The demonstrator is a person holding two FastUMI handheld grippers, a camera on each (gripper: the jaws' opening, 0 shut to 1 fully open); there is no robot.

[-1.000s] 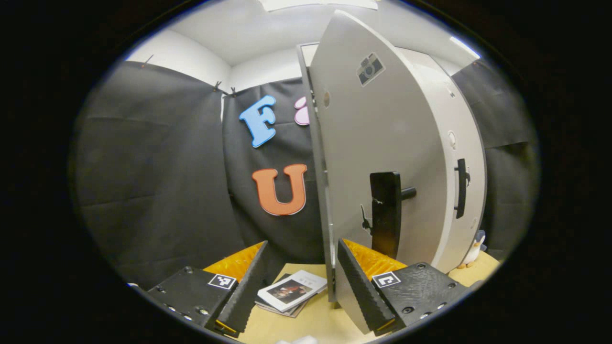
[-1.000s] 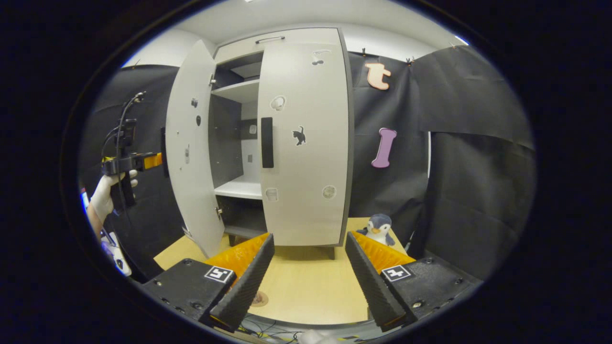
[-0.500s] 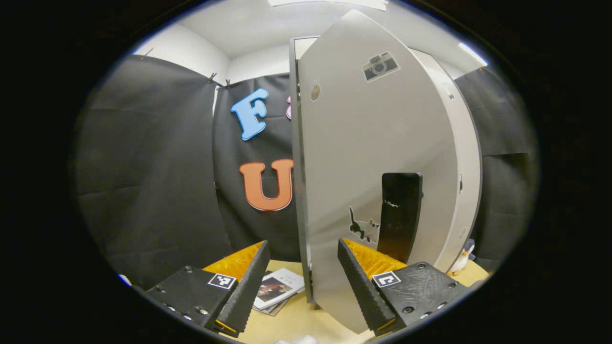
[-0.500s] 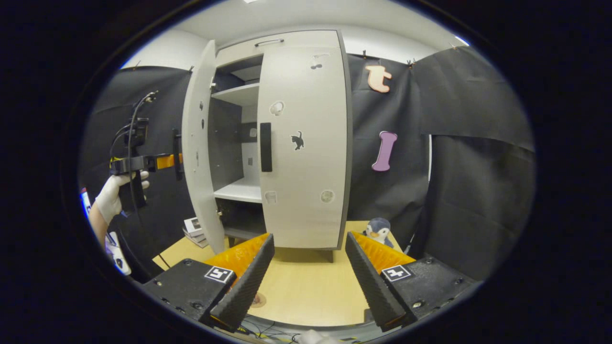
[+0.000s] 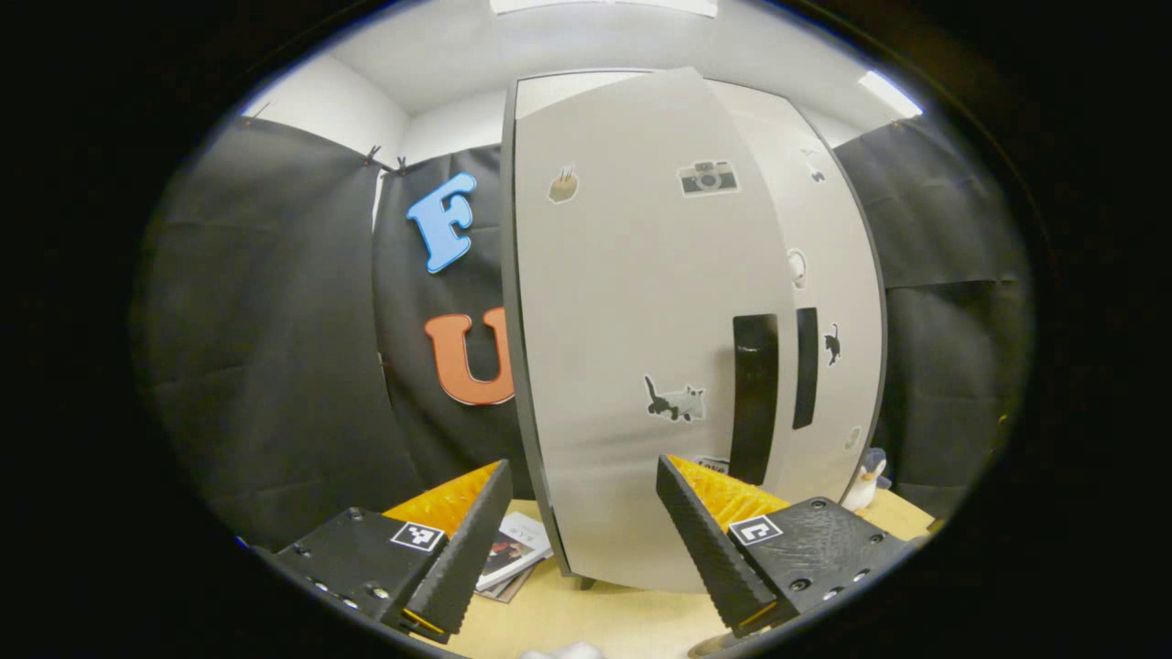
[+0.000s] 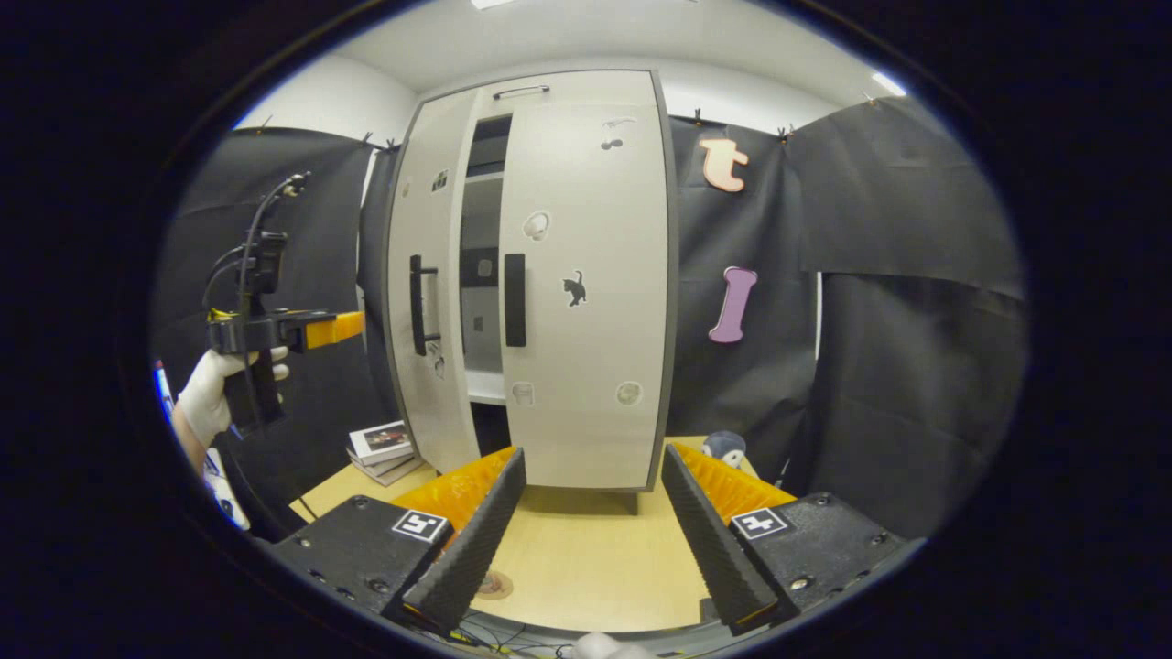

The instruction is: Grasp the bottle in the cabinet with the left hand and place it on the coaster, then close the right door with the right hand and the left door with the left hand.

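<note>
- Right gripper view: my right gripper (image 6: pixel 586 535) hangs over the front edge of the bench (image 6: pixel 586 567), its two fingers spread wide with nothing between them
- The cabinet (image 6: pixel 540 275) stands at the back edge of the bench; its right door (image 6: pixel 586 293) lies flat against the frame, shut
- The left door (image 6: pixel 423 293) is nearly closed, leaving a narrow dark slot between the two doors through which a shelf edge shows
- My left gripper (image 6: pixel 352 326) is held up in a gloved hand (image 6: pixel 215 403), its orange fingers level with the left door's black handle (image 6: pixel 419 304), just beside the door's outer face; I cannot tell whether it touches
- Left gripper view: my left gripper's (image 5: pixel 581 531) fingers are wide apart and hold nothing, with the left door's (image 5: pixel 632 339) face close ahead and the two black handles side by side
- A stack of booklets (image 6: pixel 385 450) lies at the bench's left edge beside the cabinet, and a toy penguin (image 6: pixel 725 446) sits by the cabinet's right foot
- A round coaster (image 6: pixel 494 584) peeks out near the front edge behind my right gripper's left finger; I cannot make out the bottle
</note>
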